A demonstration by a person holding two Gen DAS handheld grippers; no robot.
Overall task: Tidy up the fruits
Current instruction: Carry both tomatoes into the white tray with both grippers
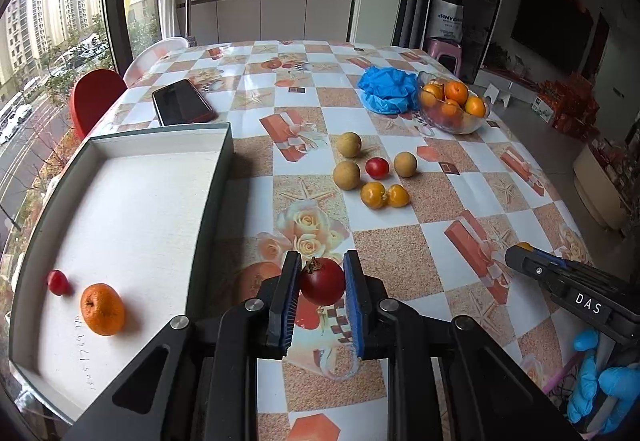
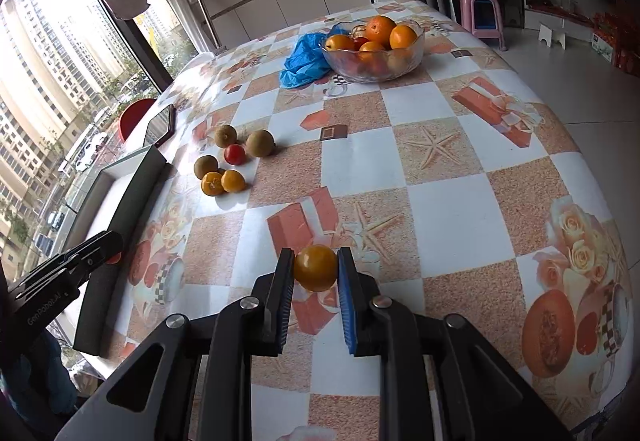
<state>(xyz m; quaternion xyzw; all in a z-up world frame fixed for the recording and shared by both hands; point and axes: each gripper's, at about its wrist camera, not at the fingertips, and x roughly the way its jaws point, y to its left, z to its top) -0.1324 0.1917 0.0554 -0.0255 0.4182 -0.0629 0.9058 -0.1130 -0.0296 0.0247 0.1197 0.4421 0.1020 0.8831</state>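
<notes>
My left gripper is shut on a dark red tomato, held above the table just right of the white tray. The tray holds an orange and a small red tomato. My right gripper is shut on a yellow-orange tomato above the table. Several loose fruits lie mid-table: brown round ones, a red tomato and two small orange ones. The same cluster shows in the right wrist view.
A glass bowl of oranges stands at the far right, also seen in the right wrist view. A blue plastic bag lies beside it. A phone lies behind the tray. A red chair stands at the table's left edge.
</notes>
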